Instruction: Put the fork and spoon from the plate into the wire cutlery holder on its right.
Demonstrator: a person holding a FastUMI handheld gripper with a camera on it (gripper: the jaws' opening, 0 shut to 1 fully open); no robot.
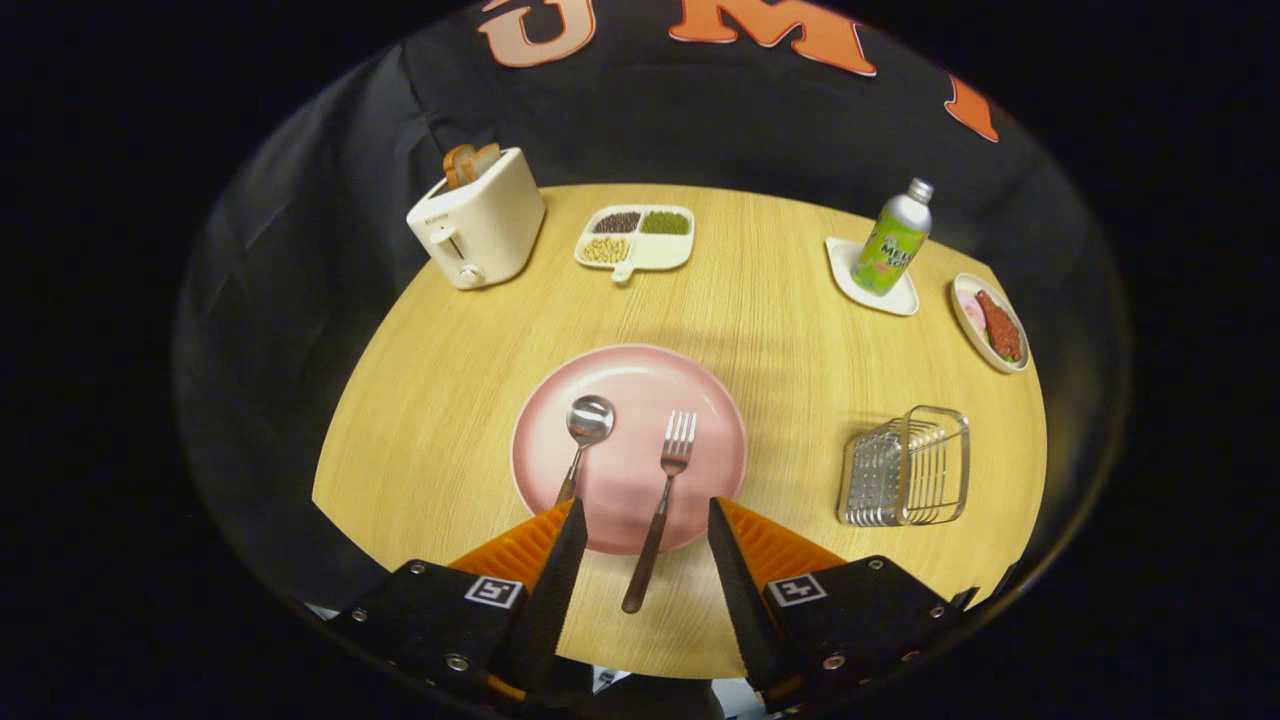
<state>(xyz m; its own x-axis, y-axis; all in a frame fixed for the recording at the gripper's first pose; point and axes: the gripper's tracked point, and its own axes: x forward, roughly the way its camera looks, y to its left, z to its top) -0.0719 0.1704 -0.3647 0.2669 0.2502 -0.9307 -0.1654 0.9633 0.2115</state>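
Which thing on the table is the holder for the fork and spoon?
Start at the pink plate on the round wooden table, where the spoon and fork lie just ahead of the open hand-held gripper. To the plate's right stands the wire cutlery holder. It is the one see-through basket of thin metal wires.

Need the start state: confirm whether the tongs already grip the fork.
No: the tongs are open, with the fork lying untouched on the plate.

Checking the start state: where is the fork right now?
The fork lies on the pink plate, right of the spoon, its handle overhanging the near rim between the open tool fingers.
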